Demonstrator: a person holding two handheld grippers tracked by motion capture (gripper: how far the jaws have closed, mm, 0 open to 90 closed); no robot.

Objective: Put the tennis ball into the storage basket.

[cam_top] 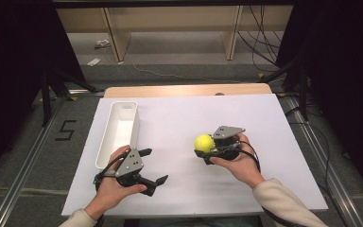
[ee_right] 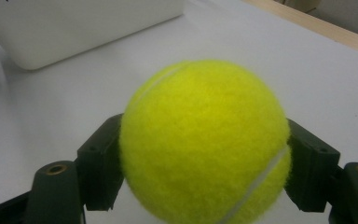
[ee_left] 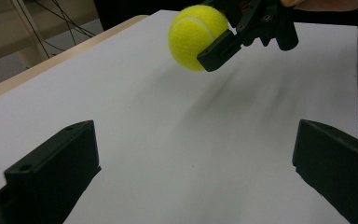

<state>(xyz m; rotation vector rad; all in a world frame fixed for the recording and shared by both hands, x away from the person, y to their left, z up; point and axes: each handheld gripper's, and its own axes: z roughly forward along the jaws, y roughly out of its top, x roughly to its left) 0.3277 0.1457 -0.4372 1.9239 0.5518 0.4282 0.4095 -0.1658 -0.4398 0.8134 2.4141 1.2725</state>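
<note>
A yellow tennis ball [cam_top: 203, 142] is held above the white table sheet by my right gripper [cam_top: 206, 144], whose jaws press on both sides of the ball [ee_right: 204, 140]. In the left gripper view the ball [ee_left: 196, 36] hangs in the air at upper centre with the right gripper [ee_left: 205, 42] shut on it. My left gripper [cam_top: 153, 166] rests near the front of the sheet, jaws wide apart with nothing between them, its fingers [ee_left: 51, 172] spread over bare sheet.
A long white bin [cam_top: 118, 132] lies at the left of the white sheet [cam_top: 179, 113], its wall [ee_right: 74, 28] behind the ball in the right gripper view. A wooden table edge [cam_top: 189, 90] runs along the back. Cables lie on the floor beyond.
</note>
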